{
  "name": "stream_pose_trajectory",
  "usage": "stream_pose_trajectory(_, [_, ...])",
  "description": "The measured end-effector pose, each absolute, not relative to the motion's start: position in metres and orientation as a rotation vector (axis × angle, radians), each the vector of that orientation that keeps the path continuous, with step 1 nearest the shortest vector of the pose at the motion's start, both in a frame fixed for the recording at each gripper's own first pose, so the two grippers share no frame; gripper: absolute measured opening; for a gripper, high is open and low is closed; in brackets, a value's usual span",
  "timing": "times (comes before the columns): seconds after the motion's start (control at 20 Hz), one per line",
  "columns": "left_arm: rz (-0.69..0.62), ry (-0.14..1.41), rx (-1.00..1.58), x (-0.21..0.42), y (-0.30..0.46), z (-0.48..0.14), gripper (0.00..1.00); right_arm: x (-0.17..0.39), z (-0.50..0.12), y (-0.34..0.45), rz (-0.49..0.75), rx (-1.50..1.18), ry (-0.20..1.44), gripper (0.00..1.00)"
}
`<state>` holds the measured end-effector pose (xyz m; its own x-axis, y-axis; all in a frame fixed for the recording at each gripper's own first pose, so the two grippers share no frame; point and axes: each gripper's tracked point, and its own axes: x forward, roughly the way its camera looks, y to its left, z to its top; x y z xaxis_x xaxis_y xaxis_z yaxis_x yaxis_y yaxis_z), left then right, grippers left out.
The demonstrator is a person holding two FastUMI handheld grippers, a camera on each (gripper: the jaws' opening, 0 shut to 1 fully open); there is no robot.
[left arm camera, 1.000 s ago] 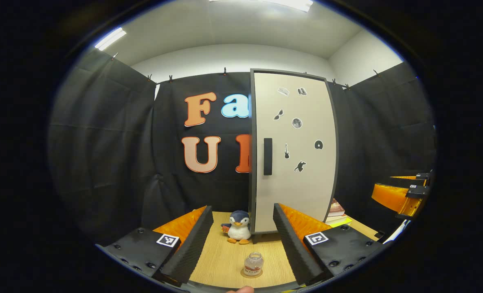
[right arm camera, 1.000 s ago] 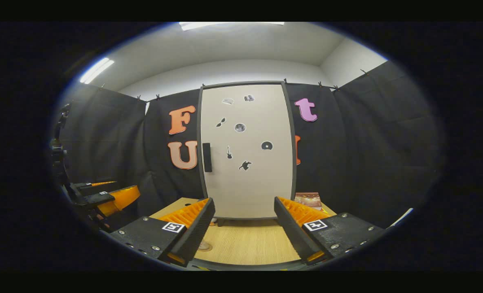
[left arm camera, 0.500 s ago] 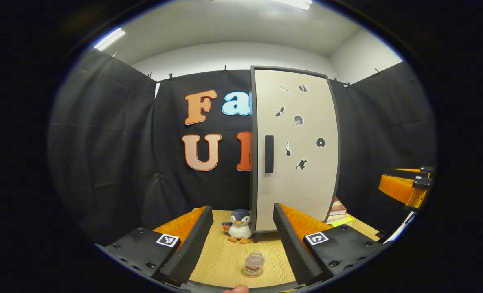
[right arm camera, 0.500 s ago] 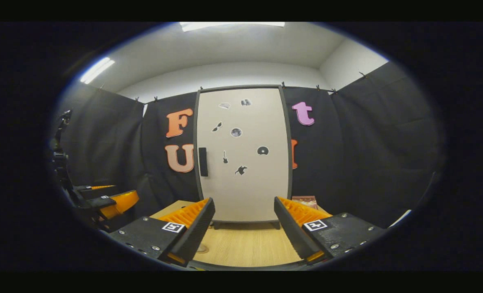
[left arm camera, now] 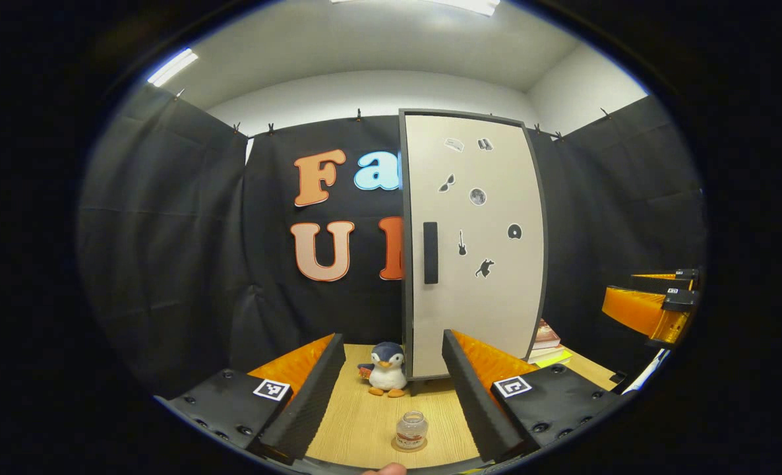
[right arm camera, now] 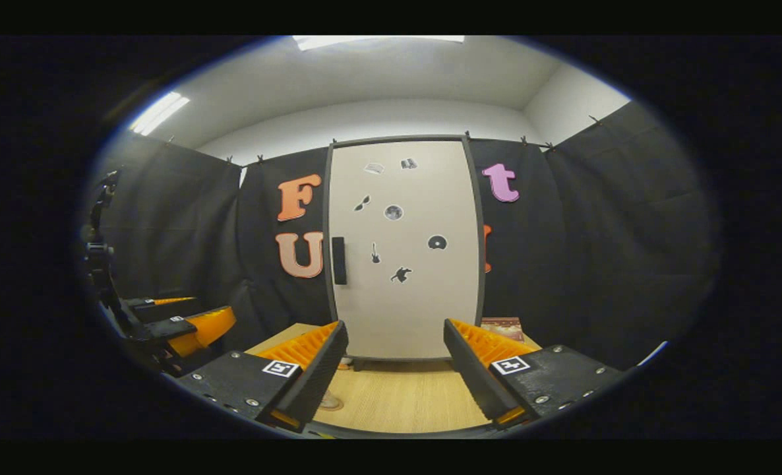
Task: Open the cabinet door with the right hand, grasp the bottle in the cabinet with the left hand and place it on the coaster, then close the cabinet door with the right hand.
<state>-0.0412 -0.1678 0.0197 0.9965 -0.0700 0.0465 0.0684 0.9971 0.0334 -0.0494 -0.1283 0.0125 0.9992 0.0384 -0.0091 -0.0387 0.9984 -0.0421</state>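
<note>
The tall pale cabinet door [left arm camera: 473, 244] with its dark handle [left arm camera: 430, 253] stands closed at the back of the wooden table. A small clear glass bottle [left arm camera: 411, 429] stands upright on a round coaster [left arm camera: 409, 446] near the table's front, just ahead of my left gripper [left arm camera: 392, 339], which is open and holds nothing. My right gripper [right arm camera: 395, 326] is open too, facing the cabinet door [right arm camera: 404, 244] and its handle [right arm camera: 339, 260] from a distance. In the right gripper view the bottle [right arm camera: 330, 400] peeks out beside a finger. Each view shows the other gripper off to one side [left arm camera: 655, 300] [right arm camera: 186, 316].
A plush penguin [left arm camera: 384, 369] sits at the cabinet's left foot. Books [left arm camera: 546, 340] lie to the right of the cabinet. The bare table [left arm camera: 358, 422] stretches between the bottle and the cabinet. A person's fingertip [left arm camera: 384, 469] shows at the bottom edge.
Both views drifted slightly; the right gripper wandered a little in front of the door. The door stayed closed and the bottle stayed on the coaster.
</note>
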Motion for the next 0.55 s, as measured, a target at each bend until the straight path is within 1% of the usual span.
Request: stream_pose_trajectory(0.55, [-0.064,-0.035,0.033,-0.0354,-0.1664,0.0153,0.96,-0.0425,0.0074,-0.1254,0.047,-0.026,0.018,0.91])
